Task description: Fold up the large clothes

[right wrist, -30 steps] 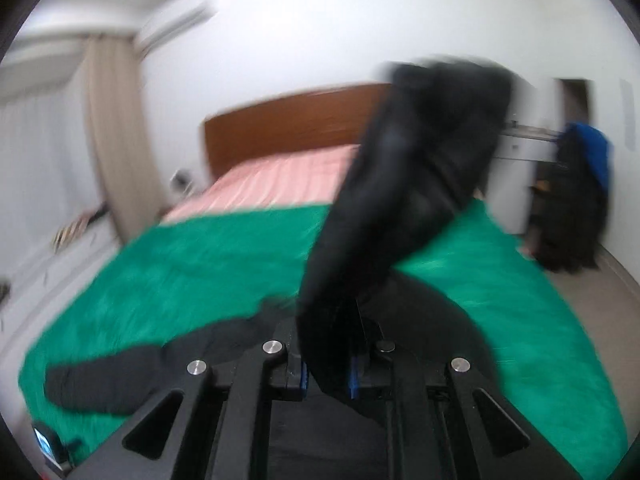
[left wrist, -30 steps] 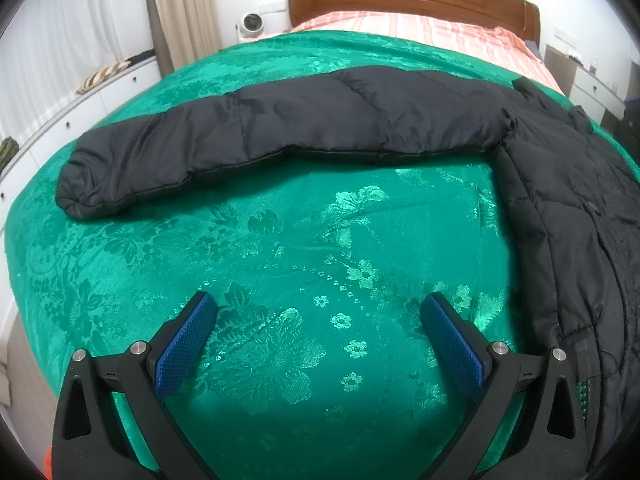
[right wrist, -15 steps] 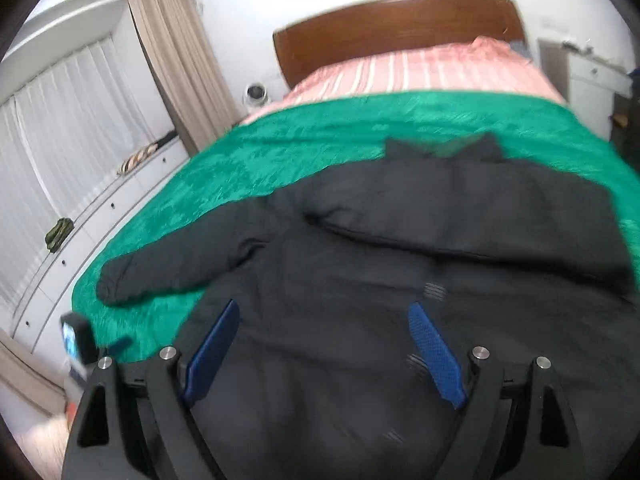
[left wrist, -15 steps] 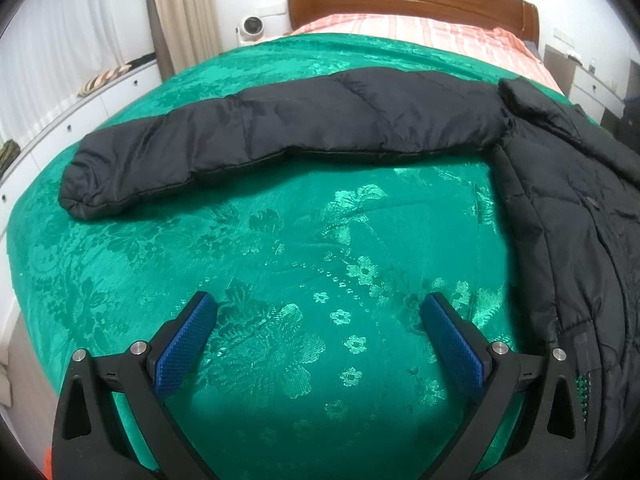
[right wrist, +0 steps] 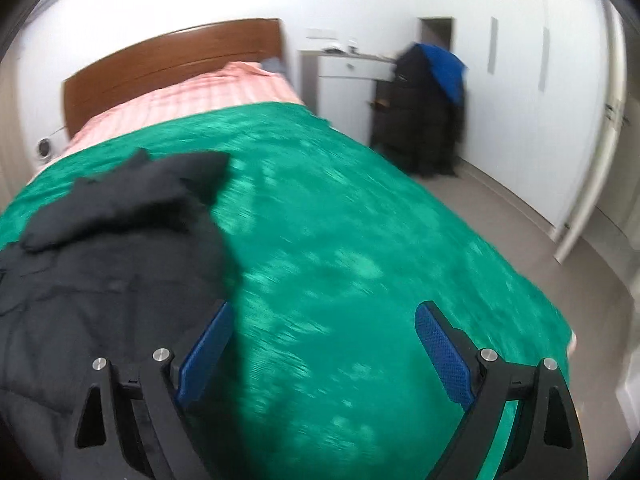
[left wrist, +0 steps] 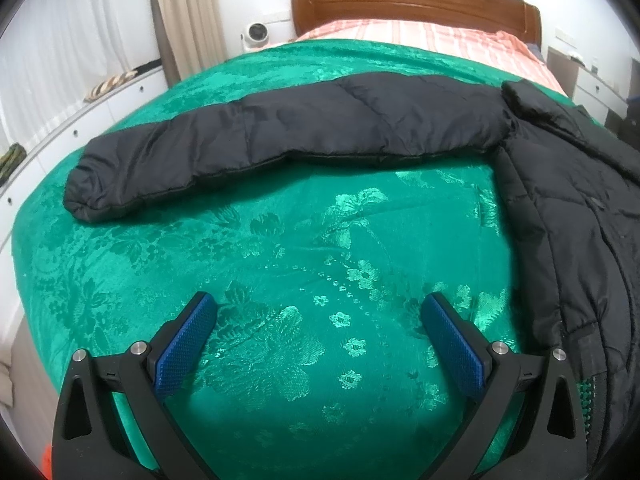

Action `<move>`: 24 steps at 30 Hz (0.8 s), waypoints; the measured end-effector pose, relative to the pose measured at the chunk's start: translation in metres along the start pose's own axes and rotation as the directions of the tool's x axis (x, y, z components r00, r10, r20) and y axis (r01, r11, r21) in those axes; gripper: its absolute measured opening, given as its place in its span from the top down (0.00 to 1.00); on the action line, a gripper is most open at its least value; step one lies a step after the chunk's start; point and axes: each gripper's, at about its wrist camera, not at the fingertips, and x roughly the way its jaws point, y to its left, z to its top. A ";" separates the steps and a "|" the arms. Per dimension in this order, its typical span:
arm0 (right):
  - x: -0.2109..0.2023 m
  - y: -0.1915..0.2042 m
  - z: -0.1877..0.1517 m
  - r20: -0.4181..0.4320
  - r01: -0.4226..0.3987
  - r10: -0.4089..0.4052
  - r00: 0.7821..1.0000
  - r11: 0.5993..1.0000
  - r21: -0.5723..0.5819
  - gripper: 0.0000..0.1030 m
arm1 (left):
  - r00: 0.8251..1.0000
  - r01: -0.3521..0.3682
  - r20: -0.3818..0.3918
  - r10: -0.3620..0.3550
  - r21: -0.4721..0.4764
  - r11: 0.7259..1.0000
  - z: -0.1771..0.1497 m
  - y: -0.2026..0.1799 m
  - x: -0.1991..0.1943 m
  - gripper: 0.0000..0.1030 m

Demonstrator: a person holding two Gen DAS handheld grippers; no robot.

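A black padded jacket [left wrist: 568,216] lies on the green bedspread [left wrist: 280,248]. One long sleeve [left wrist: 288,140] stretches out to the left across the bed. My left gripper [left wrist: 320,308] hovers open over bare bedspread, below that sleeve and left of the jacket's body, holding nothing. In the right wrist view the jacket [right wrist: 100,248] lies at the left with its other sleeve [right wrist: 132,196] folded across the body. My right gripper [right wrist: 324,316] is over green bedspread [right wrist: 360,240] just right of the jacket's edge; its jaws are opening wide, with nothing between them.
A wooden headboard [left wrist: 412,4] and pink striped sheet [left wrist: 420,32] are at the far end. A white cabinet [right wrist: 344,84] and a chair draped with dark and blue clothes [right wrist: 424,108] stand right of the bed. White drawers [left wrist: 80,120] line the left wall.
My right gripper let go of the black sleeve it held up, which now lies folded over the jacket, then opened and swung down and right. The left gripper stayed still.
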 end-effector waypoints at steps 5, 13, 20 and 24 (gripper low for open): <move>0.009 -0.015 -0.019 -0.037 0.035 -0.033 0.999 0.998 0.048 0.11 | 1.000 -0.001 0.007 0.001 0.001 1.000 -0.001 0.000 0.000 0.00; 0.002 0.002 -0.017 -0.038 0.087 -0.086 0.996 0.996 0.023 0.12 | 1.000 -0.006 0.012 0.006 0.001 1.000 -0.002 -0.001 -0.001 0.00; -0.061 0.041 0.008 -0.039 0.128 -0.135 0.990 0.982 -0.135 0.11 | 1.000 -0.012 0.018 0.012 0.002 1.000 -0.001 -0.002 0.000 0.00; -0.096 0.076 0.016 0.013 0.158 -0.161 0.987 0.951 -0.264 0.11 | 1.000 -0.012 0.018 0.011 0.003 1.000 -0.001 -0.002 0.000 0.00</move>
